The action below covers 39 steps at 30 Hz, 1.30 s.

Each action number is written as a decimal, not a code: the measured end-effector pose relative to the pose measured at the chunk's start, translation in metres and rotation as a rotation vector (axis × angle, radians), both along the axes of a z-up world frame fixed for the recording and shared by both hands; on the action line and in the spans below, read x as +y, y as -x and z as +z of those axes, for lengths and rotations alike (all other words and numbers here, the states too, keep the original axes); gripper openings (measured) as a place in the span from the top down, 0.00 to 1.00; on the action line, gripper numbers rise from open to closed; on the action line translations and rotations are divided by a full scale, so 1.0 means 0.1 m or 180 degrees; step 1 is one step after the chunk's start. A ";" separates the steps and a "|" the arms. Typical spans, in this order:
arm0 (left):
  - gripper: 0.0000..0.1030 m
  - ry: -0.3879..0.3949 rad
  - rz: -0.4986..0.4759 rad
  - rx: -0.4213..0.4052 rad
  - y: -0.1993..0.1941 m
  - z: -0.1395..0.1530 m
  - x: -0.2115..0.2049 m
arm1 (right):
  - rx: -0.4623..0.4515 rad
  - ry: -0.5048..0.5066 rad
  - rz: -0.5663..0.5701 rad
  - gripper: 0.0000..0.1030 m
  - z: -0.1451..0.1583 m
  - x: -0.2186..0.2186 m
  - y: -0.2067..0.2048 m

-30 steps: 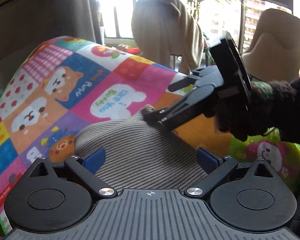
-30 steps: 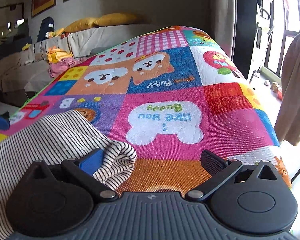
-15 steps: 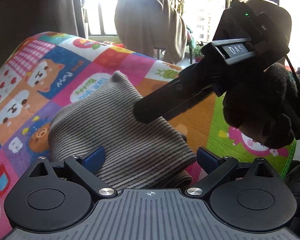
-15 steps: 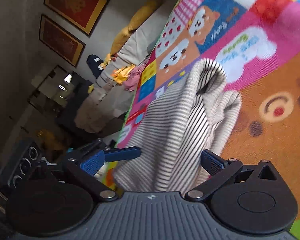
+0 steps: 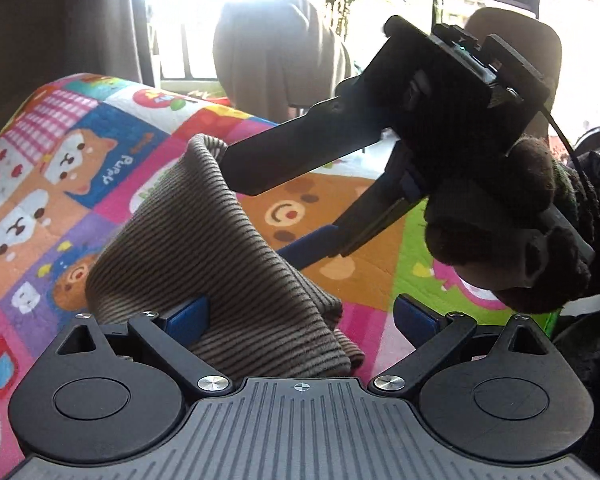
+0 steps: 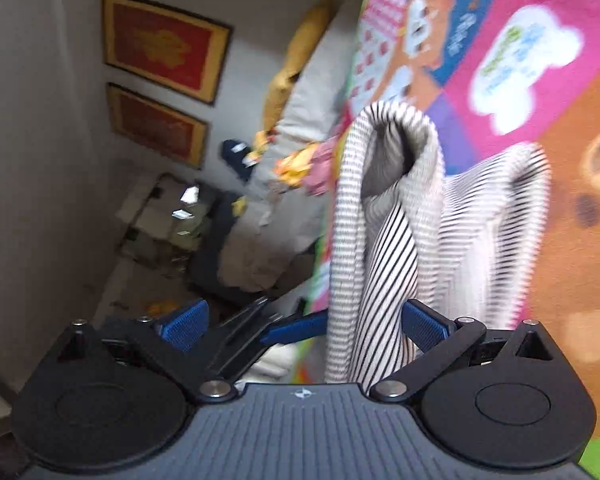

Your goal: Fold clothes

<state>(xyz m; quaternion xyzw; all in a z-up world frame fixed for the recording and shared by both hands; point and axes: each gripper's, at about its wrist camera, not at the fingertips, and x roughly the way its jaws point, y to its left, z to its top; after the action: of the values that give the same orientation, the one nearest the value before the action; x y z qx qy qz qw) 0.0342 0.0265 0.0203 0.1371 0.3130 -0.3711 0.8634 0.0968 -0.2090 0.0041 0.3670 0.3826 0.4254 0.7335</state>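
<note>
A: State the condition of the left gripper [image 5: 300, 316].

B: Jaws spread wide. The striped garment [image 5: 204, 248] lies between the two blue pads [image 5: 188, 318]; the fabric touches the left pad, and the right pad stands clear of it.

A: And the right gripper [image 5: 268, 216]?

B: In the left wrist view it reaches in from the right side, held by a dark gloved hand [image 5: 512, 236]. Its fingers are parted. The upper finger lies at the raised peak of the garment; the blue-padded lower finger passes behind the fabric. In the right wrist view the cloth hangs in loose folds between the pads [image 6: 424, 324], against the right one, unclamped.

A: Location of the garment?

B: On the colourful play mat [image 5: 80, 168], toward its near edge. The far part is lifted into a ridge; the near part is bunched in folds just before the left gripper.

A: Surroundings?

B: Two draped chairs [image 5: 276, 48] stand beyond the mat's far edge, before a bright window. Framed pictures [image 6: 164, 44] hang on the wall.
</note>
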 end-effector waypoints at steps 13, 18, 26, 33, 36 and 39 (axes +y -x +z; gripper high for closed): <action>0.00 0.0152 -0.0157 0.0212 -0.02 -0.18 -0.16 | -0.1490 0.2158 -0.0923 0.00 0.58 0.16 -0.36; 0.00 0.0446 -0.0206 0.0331 -0.01 -0.04 0.00 | -0.1538 0.2974 -0.0839 0.00 0.04 0.26 -0.43; 0.00 0.0797 0.0666 0.0234 -0.63 0.29 0.40 | -0.1633 0.2955 -0.0988 0.00 -0.09 0.07 -0.29; 0.00 0.0290 0.1245 0.0321 -1.11 0.11 0.60 | -0.1808 0.2801 -0.1026 0.00 0.18 0.04 -0.18; 0.00 0.0258 0.1257 0.0447 -1.16 0.04 0.70 | -0.1843 0.2651 -0.1001 0.00 0.32 0.03 -0.12; 0.00 0.0219 0.1260 0.0551 -1.23 -0.08 0.66 | -0.1785 0.2744 -0.0825 0.00 0.26 0.13 -0.16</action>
<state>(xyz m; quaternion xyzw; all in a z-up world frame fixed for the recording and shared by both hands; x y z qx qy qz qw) 0.1573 0.0926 0.0121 0.0110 0.3939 -0.2152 0.8935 0.1130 -0.1964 0.0302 -0.0515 0.2633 0.2172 0.9385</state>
